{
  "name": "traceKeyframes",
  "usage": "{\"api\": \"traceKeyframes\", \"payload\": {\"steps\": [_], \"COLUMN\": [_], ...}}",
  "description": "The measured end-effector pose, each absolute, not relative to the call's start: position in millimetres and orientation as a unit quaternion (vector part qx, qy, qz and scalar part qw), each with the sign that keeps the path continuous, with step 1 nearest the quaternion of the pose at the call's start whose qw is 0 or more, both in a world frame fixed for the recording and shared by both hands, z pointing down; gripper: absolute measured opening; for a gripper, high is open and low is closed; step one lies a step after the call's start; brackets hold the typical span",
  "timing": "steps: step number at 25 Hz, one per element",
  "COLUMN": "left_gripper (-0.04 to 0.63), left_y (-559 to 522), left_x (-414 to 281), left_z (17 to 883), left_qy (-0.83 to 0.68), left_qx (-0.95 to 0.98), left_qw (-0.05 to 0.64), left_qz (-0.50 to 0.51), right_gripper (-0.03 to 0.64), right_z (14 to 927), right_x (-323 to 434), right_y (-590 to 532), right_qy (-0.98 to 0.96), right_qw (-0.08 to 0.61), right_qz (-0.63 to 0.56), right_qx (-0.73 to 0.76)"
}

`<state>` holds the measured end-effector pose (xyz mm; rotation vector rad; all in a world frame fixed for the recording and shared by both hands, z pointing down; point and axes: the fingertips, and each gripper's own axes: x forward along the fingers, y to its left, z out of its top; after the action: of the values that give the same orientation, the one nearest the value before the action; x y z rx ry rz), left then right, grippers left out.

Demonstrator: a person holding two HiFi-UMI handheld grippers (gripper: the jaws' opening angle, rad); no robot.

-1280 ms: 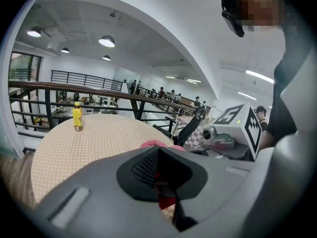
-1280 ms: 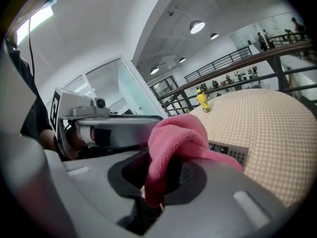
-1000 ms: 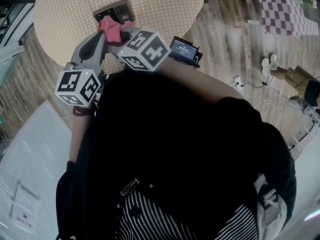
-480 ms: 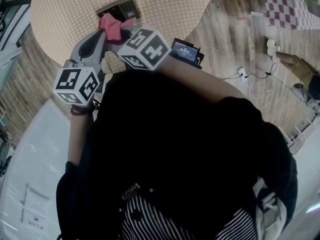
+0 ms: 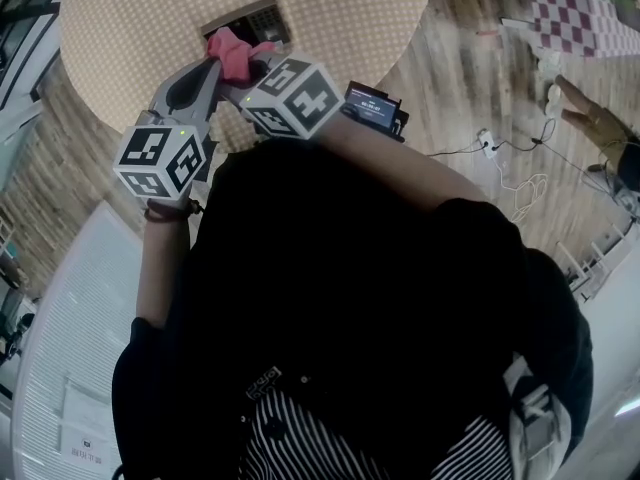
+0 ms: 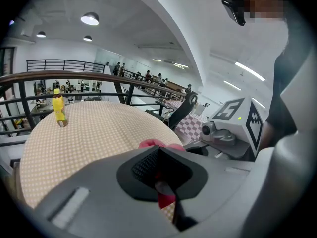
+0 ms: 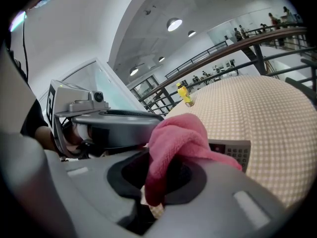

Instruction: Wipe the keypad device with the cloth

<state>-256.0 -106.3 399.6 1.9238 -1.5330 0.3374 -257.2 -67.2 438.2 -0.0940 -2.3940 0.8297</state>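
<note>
Right gripper (image 7: 151, 200) is clamped on the fluffy pink terry cloth (image 7: 178, 138), and the left gripper (image 6: 166, 195) looks like it's pinching a bit too. The flat grey keypad device (image 7: 238, 151) sits just past the right jaws on the round beige dotted table (image 7: 277, 113).

I see the left gripper (image 5: 210, 70) and right gripper (image 5: 246, 74) meeting at 1 bunched pink cloth (image 5: 234, 52), over the keypad device's (image 5: 262, 16) near edge on the round table (image 5: 345, 8).
</note>
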Motion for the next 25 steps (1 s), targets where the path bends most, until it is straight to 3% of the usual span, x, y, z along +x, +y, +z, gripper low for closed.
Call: {"api": "traceKeyframes", "payload": {"steps": [25], "left_gripper": [0.005], "left_y": [-146], "left_x": [-269], "left_z": [467], "left_qy": [-0.524], "left_qx": [0.743], "left_qw": [0.378], "left_qz": [0.173], "right_gripper": [0.061], "right_z": [505], "right_x": [-264], "right_y": [-100], "right_qy": [-0.869], "right_qw": [0.348], "right_qz": [0.351], "right_qx": [-0.011]}}
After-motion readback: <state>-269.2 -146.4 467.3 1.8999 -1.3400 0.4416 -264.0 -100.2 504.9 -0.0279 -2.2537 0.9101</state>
